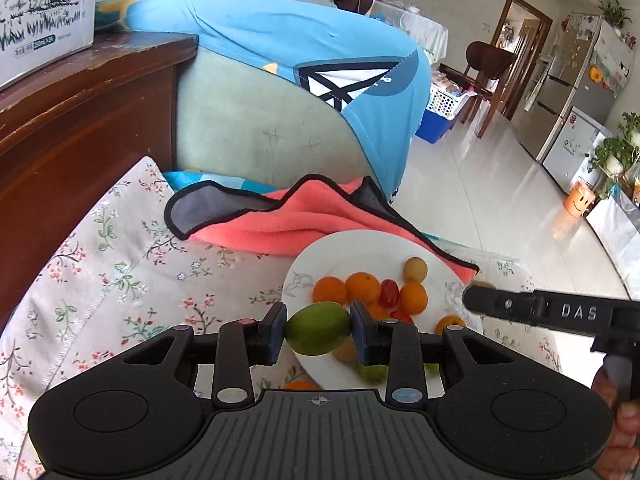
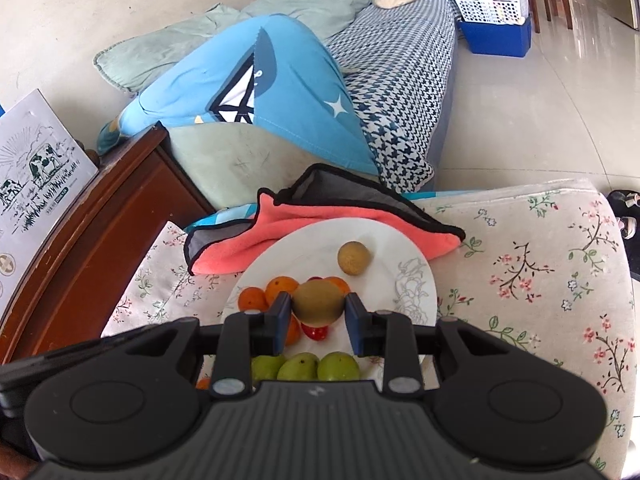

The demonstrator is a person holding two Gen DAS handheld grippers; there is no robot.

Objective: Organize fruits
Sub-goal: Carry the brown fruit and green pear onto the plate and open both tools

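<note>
Slippage is the chief risk here: a smooth green fruit [image 1: 318, 329] is pinched between the pads of the left gripper [image 1: 319, 330] above the near edge of the white plate [image 1: 352, 246], and a rounded brownish fruit [image 2: 319, 300] is pinched by the right gripper [image 2: 318, 312] over the plate's middle; either could be squeezed out sideways, since each is held only at two small spots on a curved skin. A dropped fruit could be expected to strike the oranges [image 2: 280, 289] and cherry tomatoes [image 2: 315, 332] below and scatter them toward the plate's rim, or roll off onto the flowered cloth [image 2: 520, 264]. The two tools could also be knocked together, being close over the plate. The green fruit appears glossy and oval, with a yellowish underside; the brown one looks matte, round and finely speckled.
</note>
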